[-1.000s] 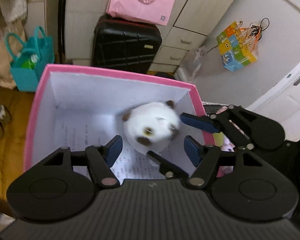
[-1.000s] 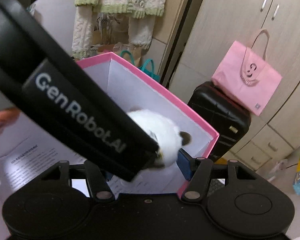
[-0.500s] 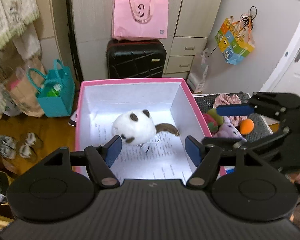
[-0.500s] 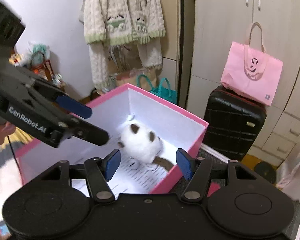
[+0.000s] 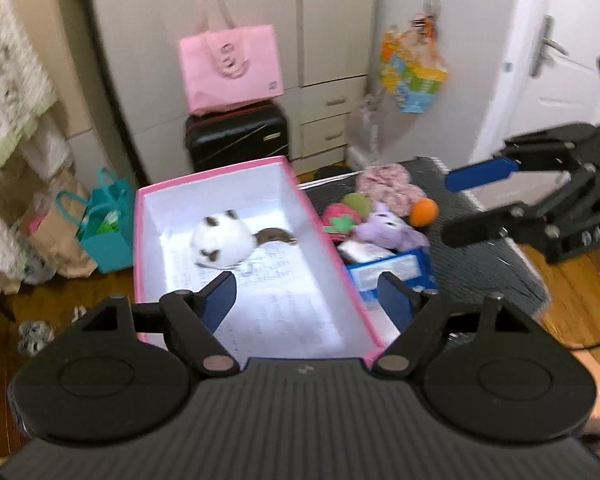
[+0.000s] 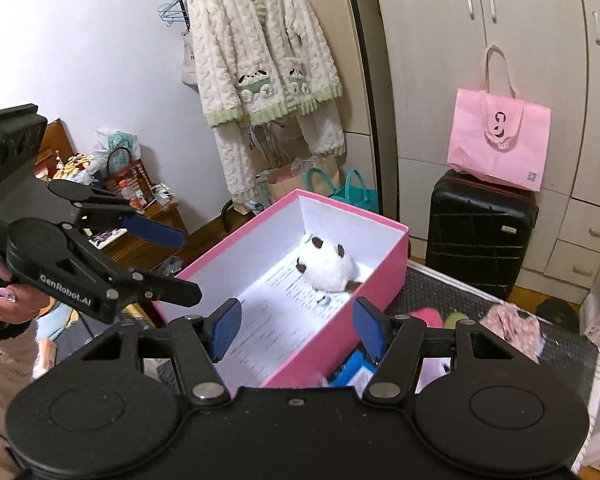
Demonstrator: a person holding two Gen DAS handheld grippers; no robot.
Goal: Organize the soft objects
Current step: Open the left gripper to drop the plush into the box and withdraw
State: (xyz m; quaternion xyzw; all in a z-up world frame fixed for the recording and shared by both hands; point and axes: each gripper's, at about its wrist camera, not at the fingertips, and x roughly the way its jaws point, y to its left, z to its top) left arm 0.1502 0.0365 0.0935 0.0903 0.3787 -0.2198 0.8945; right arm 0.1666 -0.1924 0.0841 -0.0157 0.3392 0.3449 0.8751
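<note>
A white plush with brown ears [image 5: 224, 242] lies in the far part of the pink box [image 5: 312, 216]; it also shows in the right wrist view [image 6: 326, 268] inside the box [image 6: 384, 264]. My left gripper [image 5: 308, 294] is open and empty above the box's near end. My right gripper [image 6: 296, 328] is open and empty above the box's near right side. Right of the box lie a purple plush [image 5: 388, 230], an orange ball [image 5: 424, 212], a pink and green toy [image 5: 338, 220] and a pink frilly cloth [image 5: 392, 188].
A printed sheet [image 5: 296, 300] lines the box floor. A blue packet [image 5: 388, 270] lies by the box on the dark ribbed mat [image 5: 492, 264]. A black suitcase [image 5: 236, 140] with a pink bag [image 5: 230, 68] stands behind, teal bags [image 5: 106, 232] to the left.
Both grippers have pulled back and up from the box, leaving the white plush lying inside. The right gripper has moved off to the right of the box.
</note>
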